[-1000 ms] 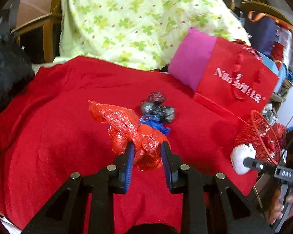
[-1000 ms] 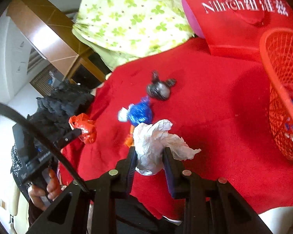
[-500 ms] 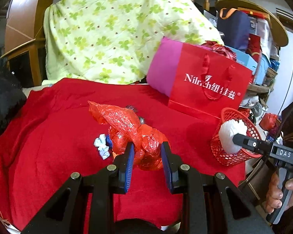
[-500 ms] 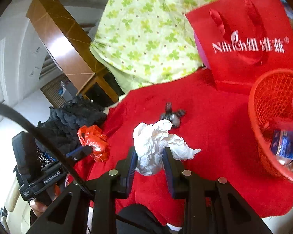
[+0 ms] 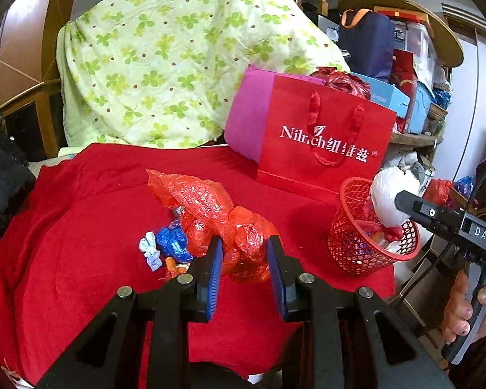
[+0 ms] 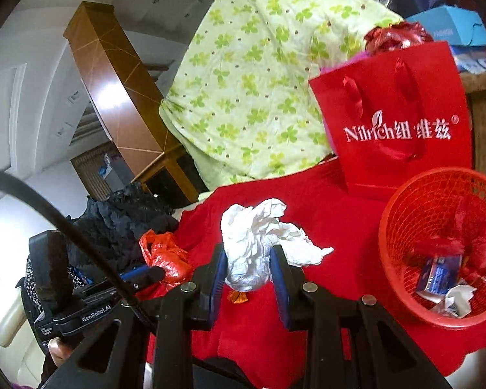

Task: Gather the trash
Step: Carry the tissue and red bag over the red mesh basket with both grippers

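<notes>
Above the red cloth (image 5: pixel 81 259), you have lifted both catches: left gripper (image 5: pixel 245 261) pinches the red plastic bag (image 5: pixel 210 207); right gripper (image 6: pixel 249 267) clamps the white paper wad (image 6: pixel 259 236), now nearing the red basket (image 6: pixel 405 285) at the cloth's right edge.

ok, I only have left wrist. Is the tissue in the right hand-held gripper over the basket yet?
Observer: Not yet. Right wrist shows the tissue above the red cloth, with the basket off to its right.
Operator: Grip solid?
Observer: Both pads of the right hand-held gripper press on it.
Operator: Room in the basket?
Observer: Looks so. Only a blue packet, white scraps and red bits lie at the bottom.
</notes>
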`<state>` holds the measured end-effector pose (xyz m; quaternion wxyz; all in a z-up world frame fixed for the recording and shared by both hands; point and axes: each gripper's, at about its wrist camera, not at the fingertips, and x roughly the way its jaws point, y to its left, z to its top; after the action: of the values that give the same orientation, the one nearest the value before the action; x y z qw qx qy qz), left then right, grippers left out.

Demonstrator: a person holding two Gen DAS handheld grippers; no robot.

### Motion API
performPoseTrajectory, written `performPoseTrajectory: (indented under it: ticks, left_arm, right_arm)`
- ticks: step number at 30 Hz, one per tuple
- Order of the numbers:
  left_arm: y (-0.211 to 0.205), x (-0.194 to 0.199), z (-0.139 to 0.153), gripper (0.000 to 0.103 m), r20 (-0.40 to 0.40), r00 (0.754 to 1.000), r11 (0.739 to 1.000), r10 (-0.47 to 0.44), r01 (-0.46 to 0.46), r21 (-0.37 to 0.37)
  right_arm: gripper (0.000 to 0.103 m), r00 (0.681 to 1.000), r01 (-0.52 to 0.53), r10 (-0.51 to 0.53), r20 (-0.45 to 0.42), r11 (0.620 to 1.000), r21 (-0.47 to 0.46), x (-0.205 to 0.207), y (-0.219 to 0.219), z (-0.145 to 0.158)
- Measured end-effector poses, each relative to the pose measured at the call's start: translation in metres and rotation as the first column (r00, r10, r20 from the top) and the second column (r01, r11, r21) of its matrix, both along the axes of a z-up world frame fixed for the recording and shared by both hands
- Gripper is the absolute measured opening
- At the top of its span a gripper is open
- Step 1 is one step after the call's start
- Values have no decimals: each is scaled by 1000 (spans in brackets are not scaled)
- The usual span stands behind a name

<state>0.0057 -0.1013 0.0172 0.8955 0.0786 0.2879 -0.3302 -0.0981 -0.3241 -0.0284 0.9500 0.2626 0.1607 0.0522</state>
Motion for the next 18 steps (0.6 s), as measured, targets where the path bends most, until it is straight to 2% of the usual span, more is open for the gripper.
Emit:
performPoseTrajectory:
  ticks: [18]
  left_arm:
    - [-32, -10, 0, 30, -12, 999, 998, -53, 53, 38]
  right_arm:
    - [30, 997, 45, -45, 63, 999, 11, -25, -22, 8]
